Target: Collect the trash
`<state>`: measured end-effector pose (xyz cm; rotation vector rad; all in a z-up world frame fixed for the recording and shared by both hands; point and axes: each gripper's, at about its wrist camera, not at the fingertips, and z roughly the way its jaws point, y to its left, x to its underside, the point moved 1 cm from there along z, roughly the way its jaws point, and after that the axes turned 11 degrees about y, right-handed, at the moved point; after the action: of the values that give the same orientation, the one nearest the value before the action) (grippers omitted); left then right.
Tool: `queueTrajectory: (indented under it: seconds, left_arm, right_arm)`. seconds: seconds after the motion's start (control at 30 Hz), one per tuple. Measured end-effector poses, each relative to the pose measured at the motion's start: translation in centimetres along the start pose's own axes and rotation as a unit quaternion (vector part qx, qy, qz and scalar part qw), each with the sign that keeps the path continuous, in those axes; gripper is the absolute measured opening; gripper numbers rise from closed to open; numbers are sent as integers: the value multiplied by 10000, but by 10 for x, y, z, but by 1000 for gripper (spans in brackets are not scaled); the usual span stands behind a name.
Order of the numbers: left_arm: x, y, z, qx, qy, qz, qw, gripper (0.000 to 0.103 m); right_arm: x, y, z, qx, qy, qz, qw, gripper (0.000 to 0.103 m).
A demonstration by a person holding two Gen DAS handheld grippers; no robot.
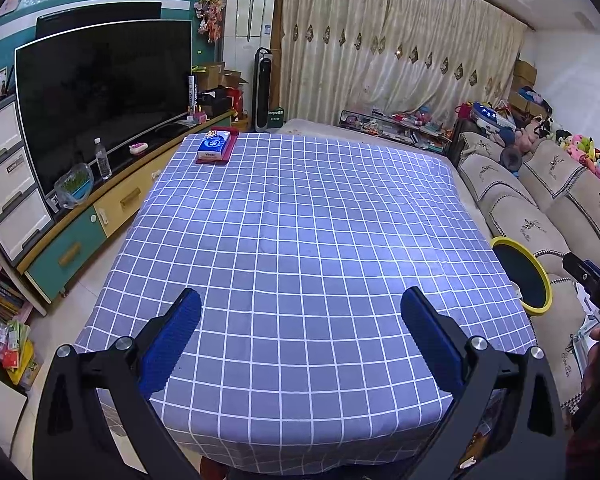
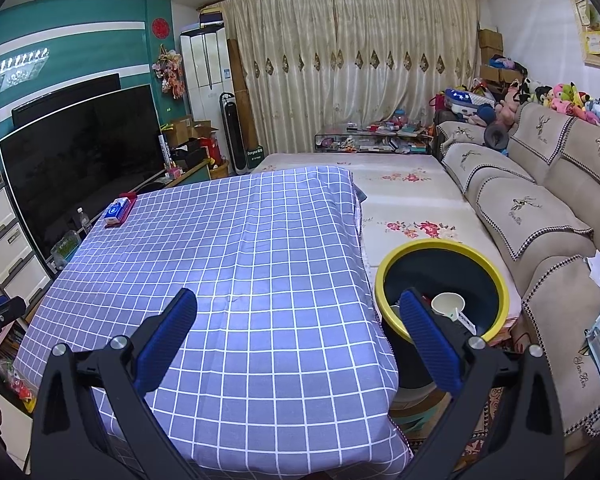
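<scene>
While both tools hover over the near edge of the table, the left gripper (image 1: 300,312) has its blue-padded fingers (image 1: 172,340) spread wide with nothing between them, aimed straight down the length of the checked tablecloth (image 1: 300,208). The right gripper (image 2: 300,312) is likewise wide open and empty, set further toward the table's right side, so its right finger (image 2: 430,344) overlaps the view of the yellow-rimmed bin (image 2: 500,280) standing just beside the table, between it and the sofa (image 2: 540,216). Inside the bin lie a white paper cup (image 2: 447,304) and a small white scrap with dark print too small to read.

At the far left corner of the cloth a blue and white tissue pack (image 1: 214,145) rests on a red tray (image 1: 231,147); its wording is too blurred to read with confidence. A tall fan (image 1: 262,88) by the curtain carries a small white label near its base, also unclear.

Left of the table runs a teal and yellow cabinet (image 1: 100,216) bearing a large dark television (image 1: 100,92) and a water bottle (image 1: 103,158). Cream curtains (image 1: 380,60) close the far wall, and plush toys (image 2: 560,96) crowd the sofa back.
</scene>
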<state>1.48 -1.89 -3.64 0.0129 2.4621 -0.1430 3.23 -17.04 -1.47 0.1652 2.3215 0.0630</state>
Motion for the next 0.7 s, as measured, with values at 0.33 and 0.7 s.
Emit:
queueTrajectory:
  seconds: [0.33, 0.7]
  left_arm:
    - [1, -2, 1, -3, 11, 10, 10000, 98]
    - [0, -3, 1, -25, 27, 20, 10000, 98]
  right_arm:
    - [0, 0, 1, 8, 9, -8, 10000, 96]
    - [2, 0, 1, -16, 20, -6, 10000, 97]
